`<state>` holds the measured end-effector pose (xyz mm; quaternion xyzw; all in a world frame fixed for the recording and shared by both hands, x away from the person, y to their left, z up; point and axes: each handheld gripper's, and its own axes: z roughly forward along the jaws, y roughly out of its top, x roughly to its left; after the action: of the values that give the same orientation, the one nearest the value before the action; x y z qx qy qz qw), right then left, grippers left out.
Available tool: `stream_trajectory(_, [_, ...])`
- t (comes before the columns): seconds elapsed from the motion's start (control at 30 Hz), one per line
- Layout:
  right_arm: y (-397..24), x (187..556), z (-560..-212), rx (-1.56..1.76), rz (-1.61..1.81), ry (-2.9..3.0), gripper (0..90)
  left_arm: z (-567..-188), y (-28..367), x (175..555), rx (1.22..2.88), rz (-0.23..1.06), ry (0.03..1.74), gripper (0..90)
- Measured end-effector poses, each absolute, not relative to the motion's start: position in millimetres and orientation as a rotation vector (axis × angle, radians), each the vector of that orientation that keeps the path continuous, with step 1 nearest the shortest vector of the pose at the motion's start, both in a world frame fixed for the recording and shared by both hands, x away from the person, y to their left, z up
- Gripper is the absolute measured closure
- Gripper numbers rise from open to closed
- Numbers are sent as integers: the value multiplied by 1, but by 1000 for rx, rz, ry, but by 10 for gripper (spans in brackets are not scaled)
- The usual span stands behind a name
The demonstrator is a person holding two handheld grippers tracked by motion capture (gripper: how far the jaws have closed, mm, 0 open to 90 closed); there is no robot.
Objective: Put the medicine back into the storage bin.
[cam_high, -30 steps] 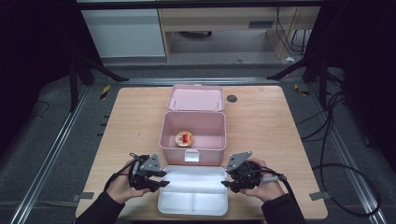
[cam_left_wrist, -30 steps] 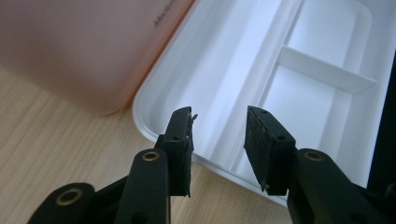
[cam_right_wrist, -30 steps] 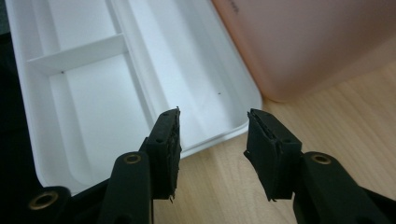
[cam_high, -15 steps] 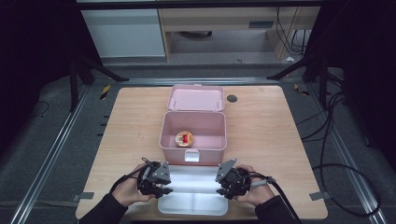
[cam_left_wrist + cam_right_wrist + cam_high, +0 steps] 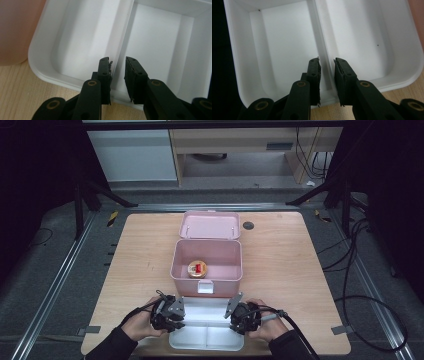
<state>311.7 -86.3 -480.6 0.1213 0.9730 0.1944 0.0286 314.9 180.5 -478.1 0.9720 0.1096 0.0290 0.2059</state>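
Apparently unreadable: label on the red-topped jar (image 5: 197, 268).

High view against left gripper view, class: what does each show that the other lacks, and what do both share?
High view alone: the open pink box with a small round item inside, its lid, the table, both hands.

Left gripper view alone: the left gripper jaws straddling the tray's centre divider, closing in, a gap visible either side.

Both: the white two-compartment tray, the pink box, wood tabletop.
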Motion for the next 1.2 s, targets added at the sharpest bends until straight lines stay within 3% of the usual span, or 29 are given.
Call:
stream_trajectory(0.4, [-82,317,-482,368,542,3023,828,-482,175,318,2753,91,261,798])
stream_trajectory(1.2, [-80,308,-465,303,493,3092,851,-461,170,308,2817,-4,76,883])
